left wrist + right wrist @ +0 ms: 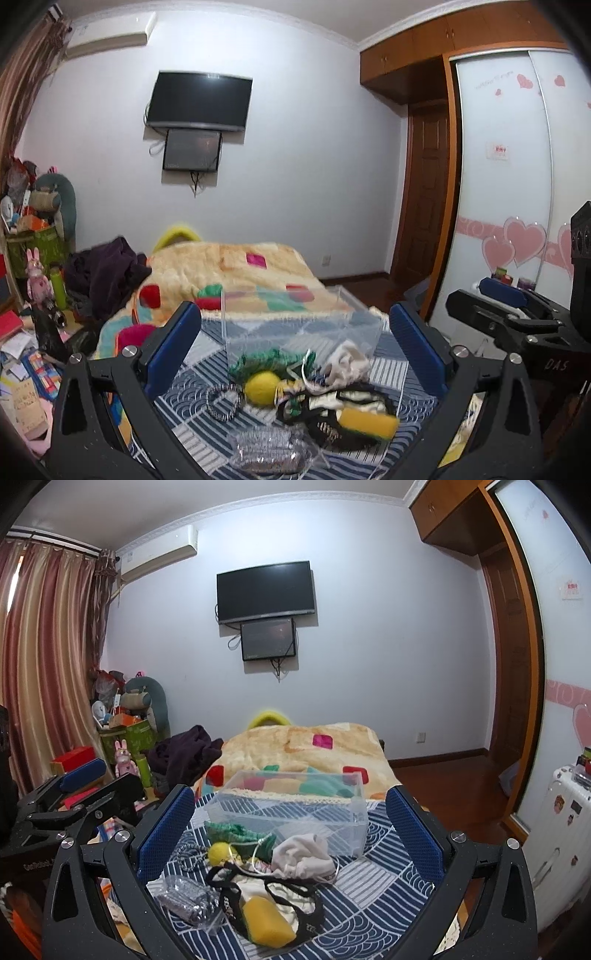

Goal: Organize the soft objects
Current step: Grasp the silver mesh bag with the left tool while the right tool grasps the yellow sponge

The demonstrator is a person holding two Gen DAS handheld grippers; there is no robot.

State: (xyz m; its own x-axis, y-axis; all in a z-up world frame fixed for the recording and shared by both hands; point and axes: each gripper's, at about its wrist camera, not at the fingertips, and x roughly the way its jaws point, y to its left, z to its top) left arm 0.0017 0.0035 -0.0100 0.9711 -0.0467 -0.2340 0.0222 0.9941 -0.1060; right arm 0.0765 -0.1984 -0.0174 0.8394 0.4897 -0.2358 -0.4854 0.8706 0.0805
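A clear plastic box (295, 325) (295, 812) stands on the blue-and-white patterned cover (376, 878). In front of it lies a heap of soft things: a green knitted piece (236, 832), a yellow felt ball (262, 387) (218, 851), a white cloth (347, 362) (303, 856), a yellow sponge (369, 421) (267, 919), black straps (266, 886) and a clear bag with something silvery in it (266, 450) (188, 893). My left gripper (295, 347) (99, 786) hangs open above the heap. My right gripper (290, 830) (495, 301) is open too, holding nothing.
Beyond the box a plush beige blanket (295, 746) with coloured squares covers the bed, with dark clothes (184, 757) on its left. Boxes, toys and papers (29, 295) crowd the floor at left. A white suitcase (561, 830) and sliding wardrobe (517, 184) stand at right.
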